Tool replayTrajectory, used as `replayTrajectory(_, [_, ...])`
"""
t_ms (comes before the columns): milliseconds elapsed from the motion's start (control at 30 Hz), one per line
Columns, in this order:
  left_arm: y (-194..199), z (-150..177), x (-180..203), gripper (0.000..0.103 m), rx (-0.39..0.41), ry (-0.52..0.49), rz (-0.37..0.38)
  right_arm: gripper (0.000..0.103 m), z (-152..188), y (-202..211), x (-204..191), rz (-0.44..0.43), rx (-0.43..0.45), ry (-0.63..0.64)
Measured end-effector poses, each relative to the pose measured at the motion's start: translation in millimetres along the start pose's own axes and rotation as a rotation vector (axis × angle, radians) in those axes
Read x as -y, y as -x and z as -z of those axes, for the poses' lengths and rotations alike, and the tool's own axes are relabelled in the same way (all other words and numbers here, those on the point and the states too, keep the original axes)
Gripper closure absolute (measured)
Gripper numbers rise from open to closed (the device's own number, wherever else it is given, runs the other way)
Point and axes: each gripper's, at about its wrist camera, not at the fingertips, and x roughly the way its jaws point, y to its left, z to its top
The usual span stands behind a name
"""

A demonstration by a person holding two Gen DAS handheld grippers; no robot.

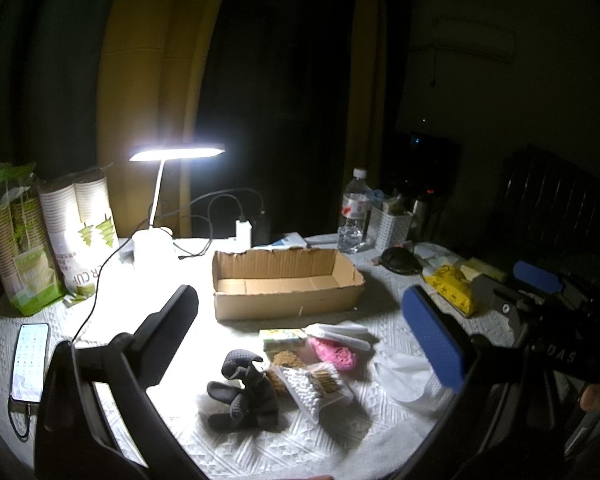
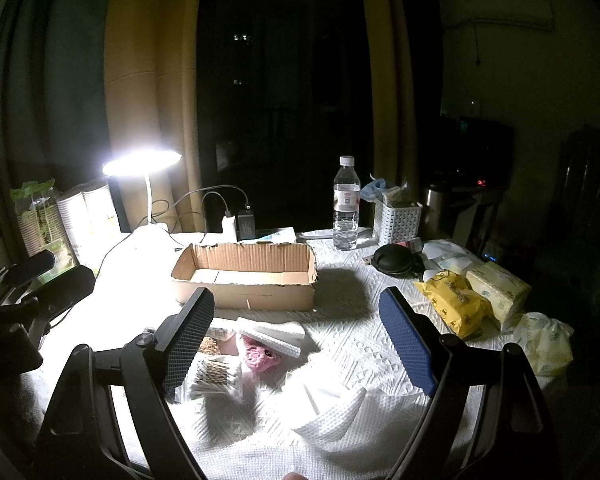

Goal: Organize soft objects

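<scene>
Just in front of the cardboard box (image 1: 286,284), on its near side, lies the heap of soft things: a dark grey glove (image 1: 244,394) nearest the camera, a pink knitted piece (image 1: 336,354) closer to the box, a pack of cotton swabs (image 1: 304,390) between them, and a crumpled white tissue (image 2: 332,404) off to the heap's right. Inside, the box looks bare, so I judge the sorting has not yet begun and this is the approach to a first pick. Both tools hover above the heap, short of the box: the left gripper (image 1: 304,344) has its fingers spread wide with nothing between them, and the right gripper (image 2: 300,344) is likewise spread and empty. Next, one gripper would need to drop onto a single item, likely the pink piece or the glove, pinch it clear of its neighbours, then carry it over the box's near wall
</scene>
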Motion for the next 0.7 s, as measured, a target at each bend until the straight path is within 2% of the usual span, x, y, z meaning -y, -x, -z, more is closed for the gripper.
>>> replayTrajectory(333, [-2.9, 3.3, 8.8, 0.0, -0.029, 0.0, -0.004, 0.016, 3.1, -5.1, 5.8, 0.001, -0.018, -0.003])
replayTrajectory(700, [-54.5, 37.1, -6.5, 0.0, -0.196, 0.015, -0.039, 0.016, 38.0, -54.5, 14.2, 0.007, -0.16, -0.017])
